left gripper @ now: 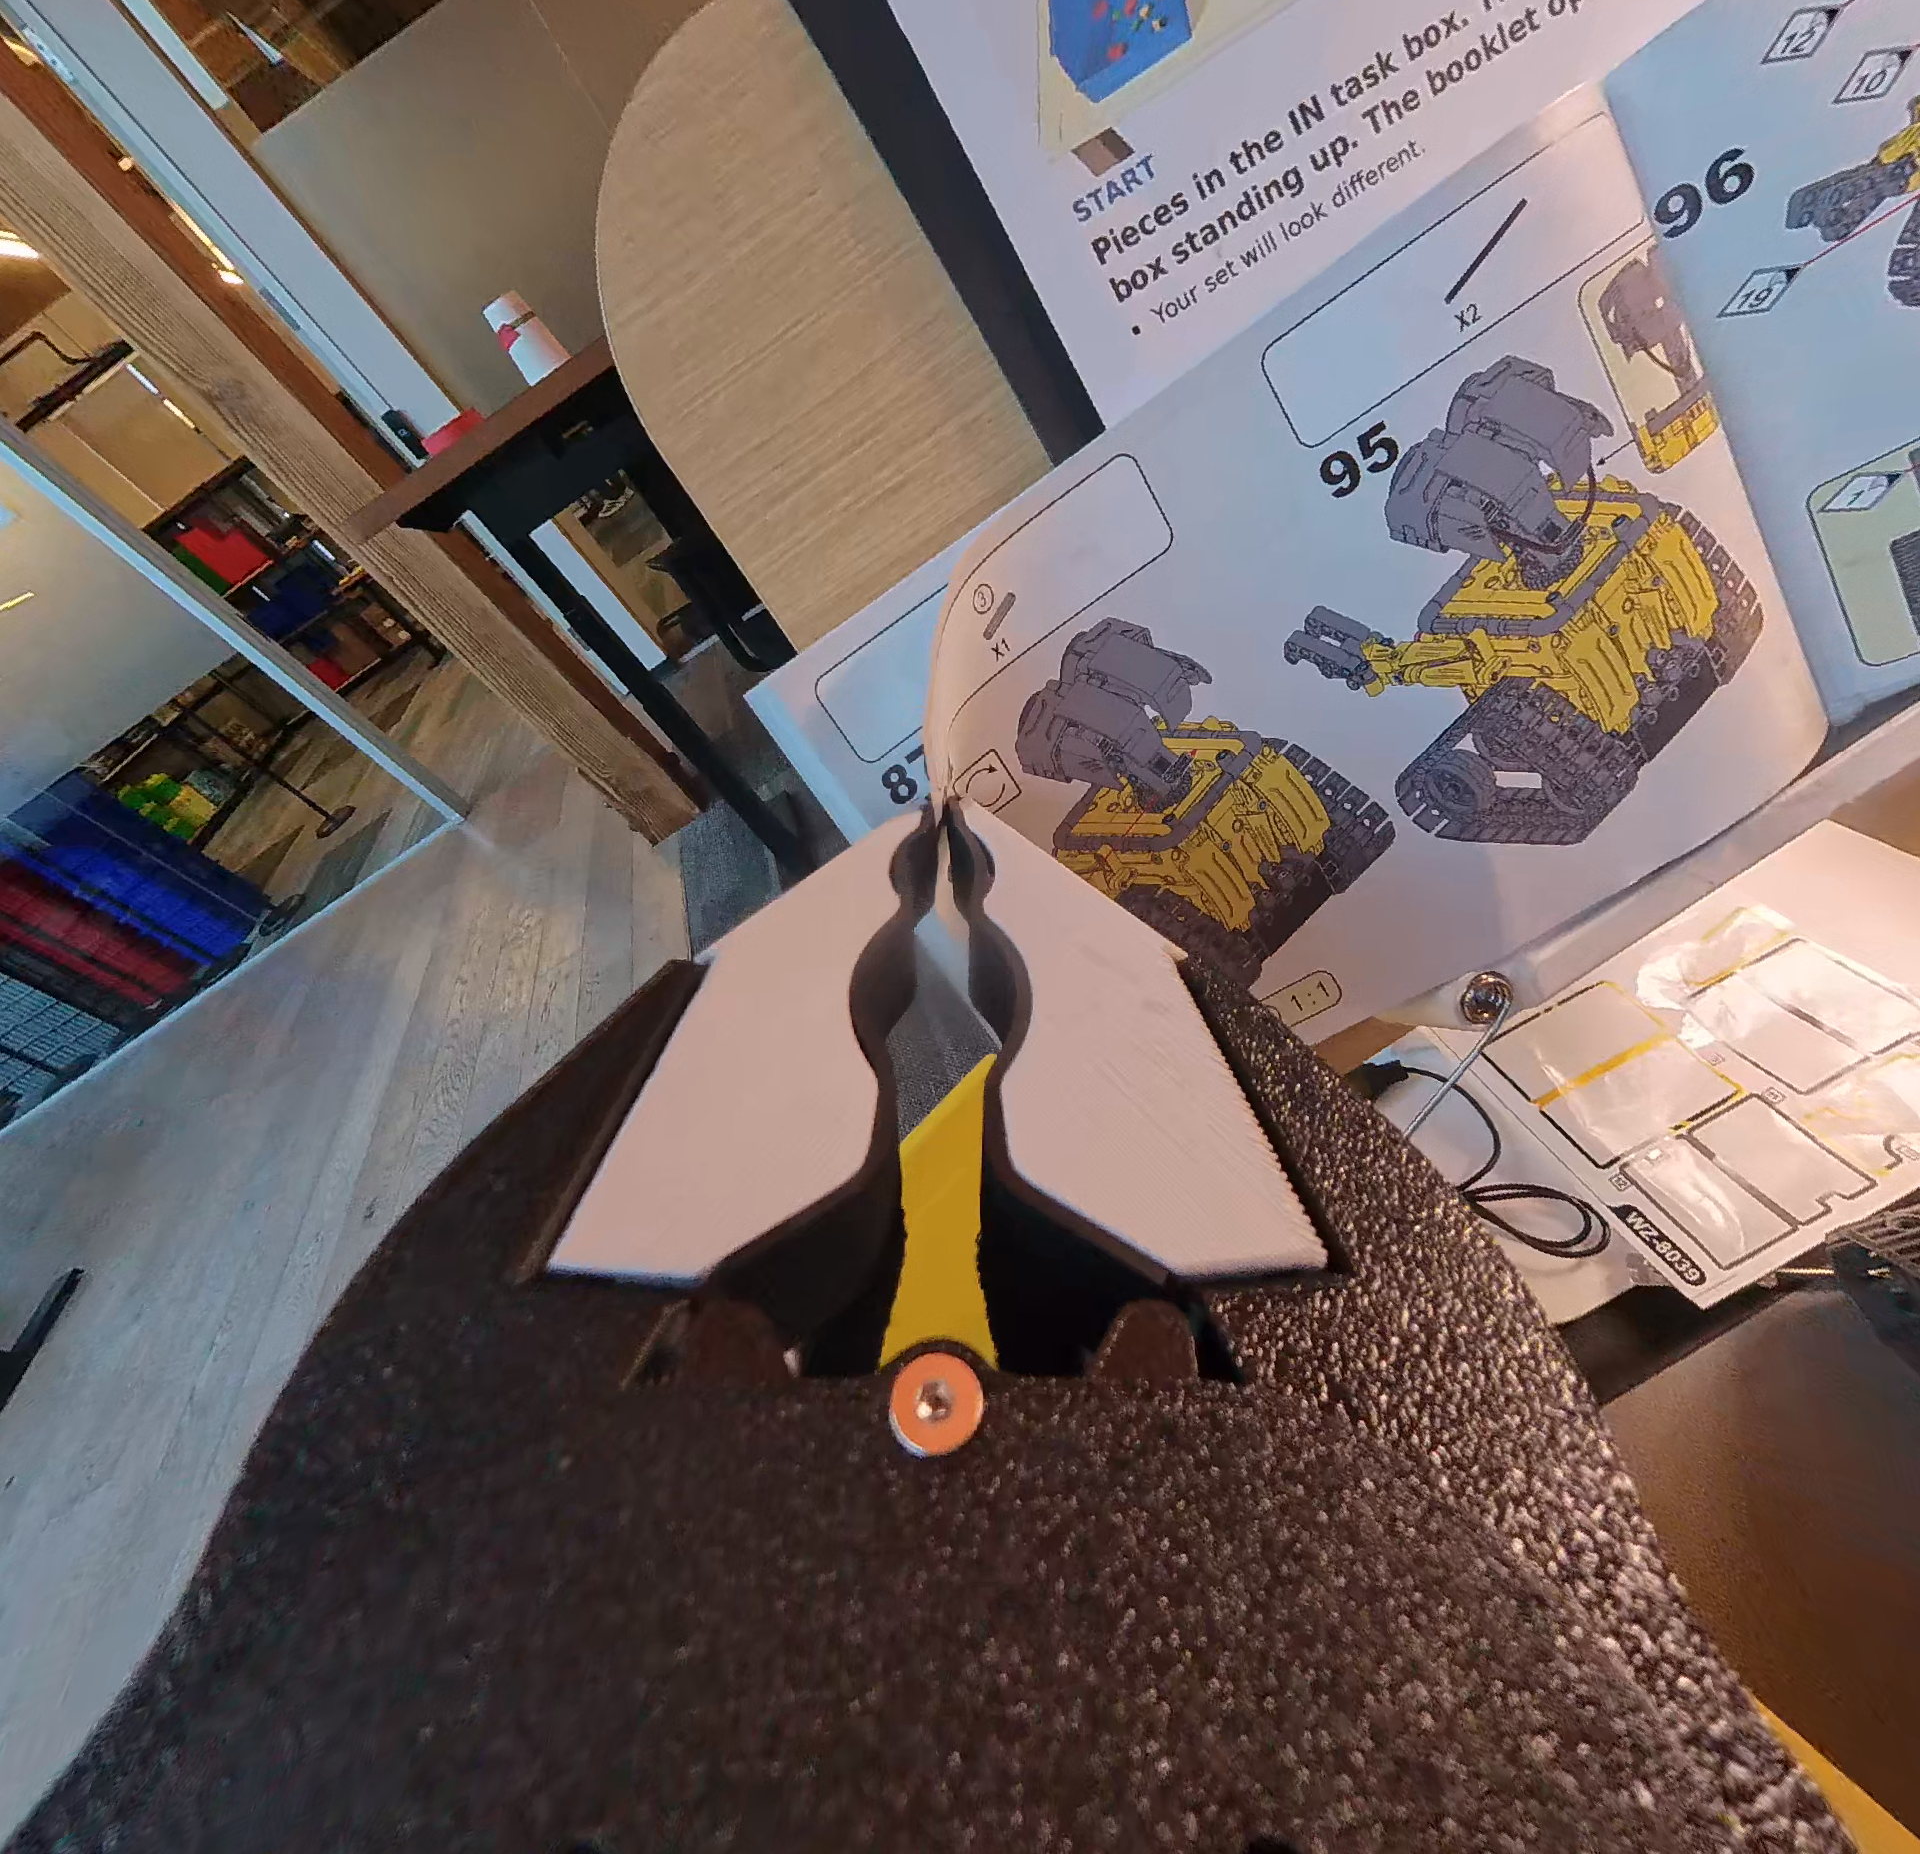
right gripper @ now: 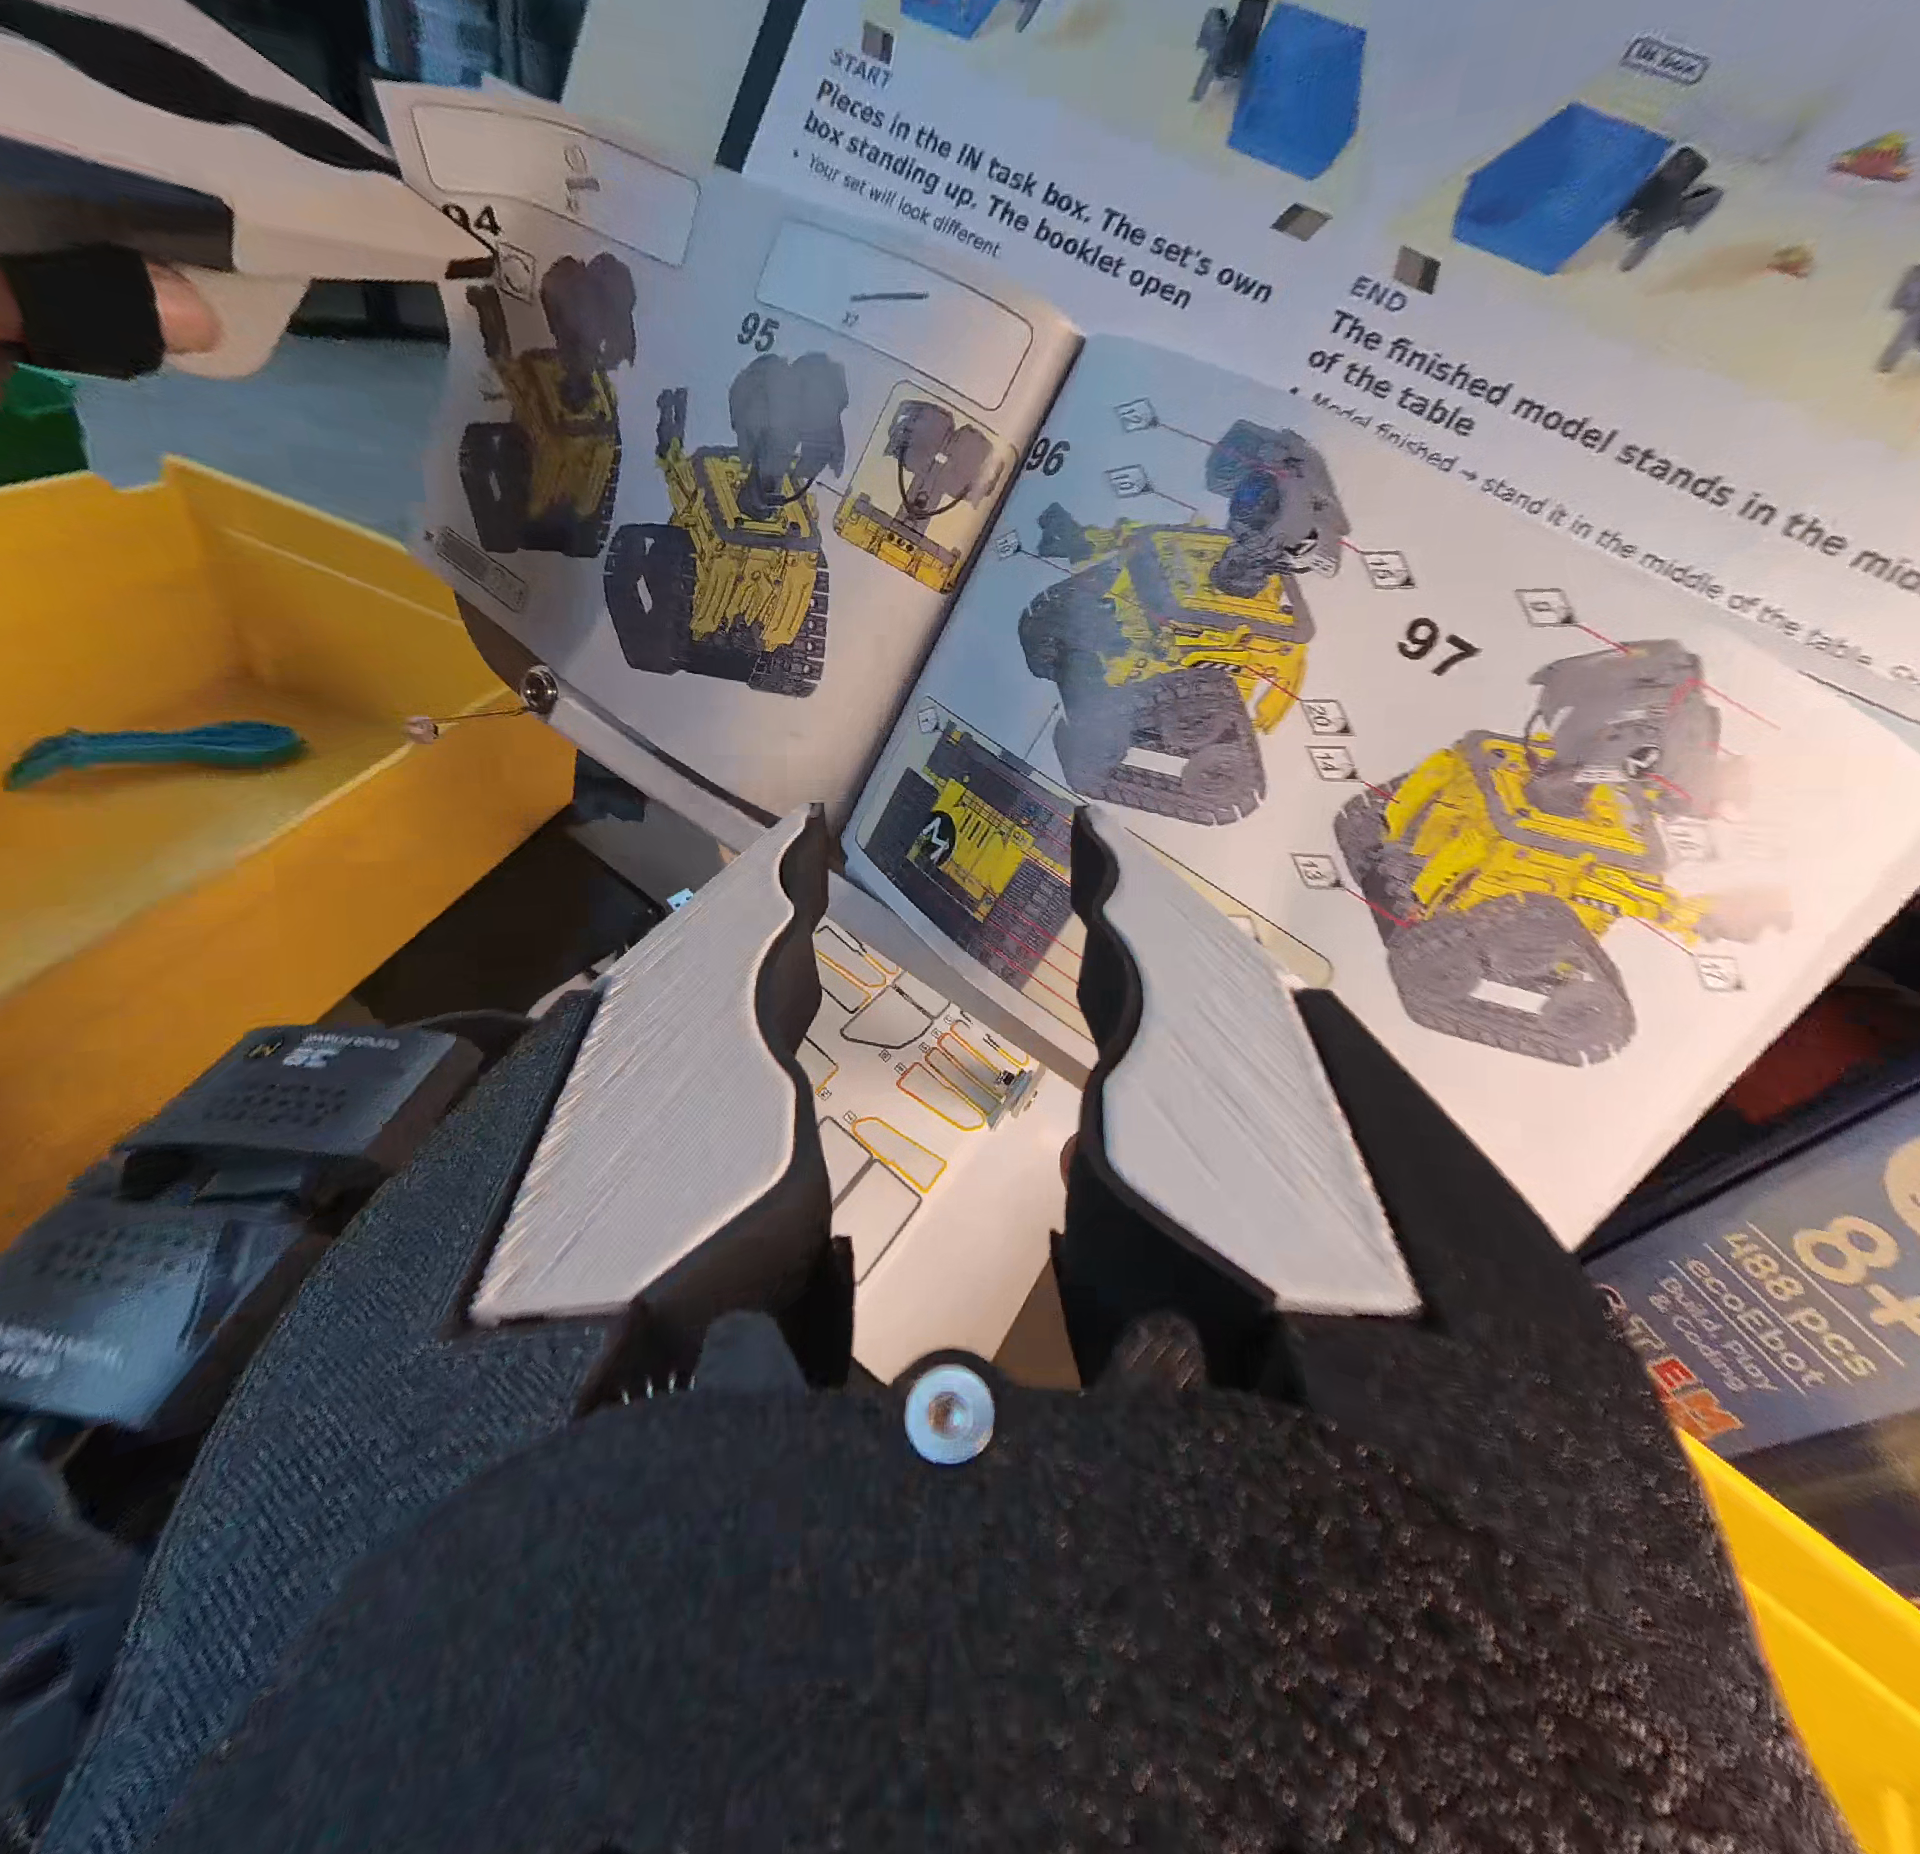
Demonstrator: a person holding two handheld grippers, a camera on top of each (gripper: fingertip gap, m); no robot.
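Two hand-held grippers: one per view, both by an open instruction booklet (right gripper: 1039,578) propped upright for reading.
Left hand-held gripper (left gripper: 940,817): clenched, tips pinching the curled edge of a booklet page (left gripper: 1351,599); the page bows toward 1 o'clock, apparently lifted by the pinch.
Right hand-held gripper (right gripper: 945,838): released, fingers (right gripper: 686,1056) apart and holding nothing, tips near the booklet's lower edge by the centre fold.
Sticker sheet (right gripper: 914,1098): lies flat below the booklet, visible between the right fingers.
Yellow tray (right gripper: 208,869): at 9 o'clock in the right view, holding a teal band (right gripper: 156,744).
Poster (right gripper: 1351,194): stands behind the booklet, at 12 o'clock.
Printed box (right gripper: 1787,1316): dark, at 4 o'clock beside the right hand-held gripper.
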